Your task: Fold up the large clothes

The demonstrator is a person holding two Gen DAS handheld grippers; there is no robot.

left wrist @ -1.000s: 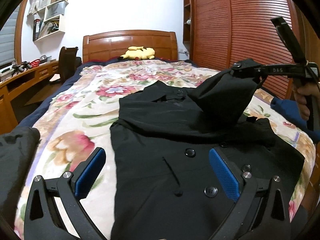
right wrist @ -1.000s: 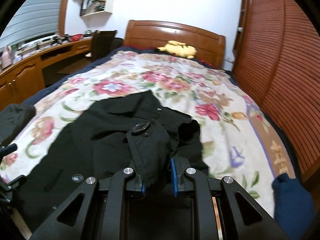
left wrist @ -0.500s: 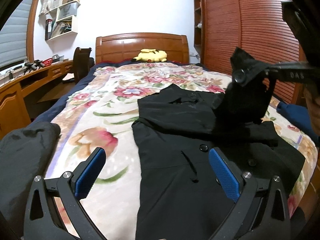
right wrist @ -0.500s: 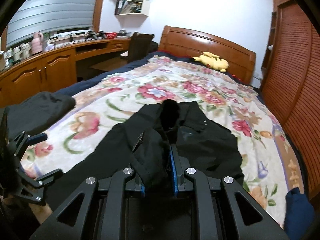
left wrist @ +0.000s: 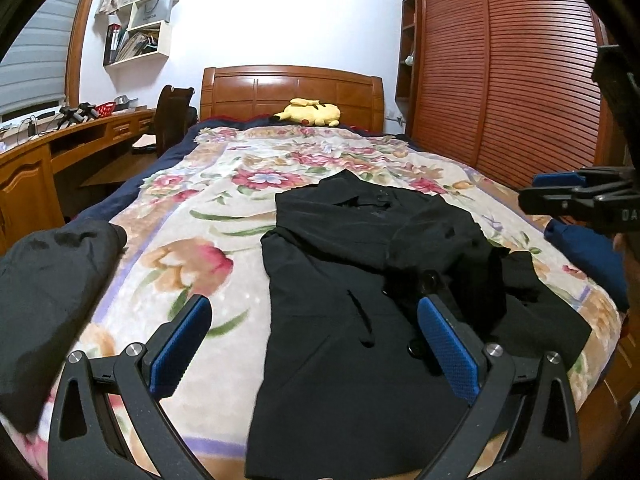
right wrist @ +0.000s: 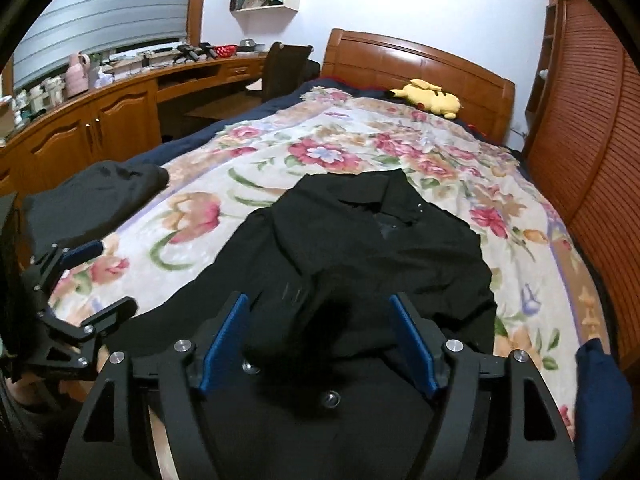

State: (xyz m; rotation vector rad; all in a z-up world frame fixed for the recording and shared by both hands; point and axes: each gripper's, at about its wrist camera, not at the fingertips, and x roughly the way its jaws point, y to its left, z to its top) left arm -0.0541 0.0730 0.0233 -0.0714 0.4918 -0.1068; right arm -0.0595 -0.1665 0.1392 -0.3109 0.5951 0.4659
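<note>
Item: black coat [left wrist: 340, 320], lying flat on the floral blanket [left wrist: 208, 216] of the bed, toward the foot edge and nearer the wardrobe side. Collar points to the headboard [left wrist: 292, 88]; hem reaches the foot edge. One sleeve [right wrist: 304, 308] lies across the chest, cuff bunched and not flat.

Left tongs [left wrist: 312, 344]: open, empty, hovering over the coat's lower front near the foot edge.

Right tongs [right wrist: 320, 340]: open, gripping nothing; the sleeve cuff sits just between the pads, slack.

Step in hand, as I judge it: settling the folded sleeve. To do it well I would smooth the cuff flat so it lies inside the coat's outline, then take the opposite side at shoulder and hem together, keeping the fold line straight.

Edges and room: wide bare blanket on the desk side of the coat, good for sweeping the fold. A dark garment [left wrist: 48, 300] sits at the desk-side foot corner; a blue cloth [right wrist: 600, 392] at the wardrobe-side foot corner, near the coat. Hem is close to the foot edge, so I would not drag toward me.
</note>
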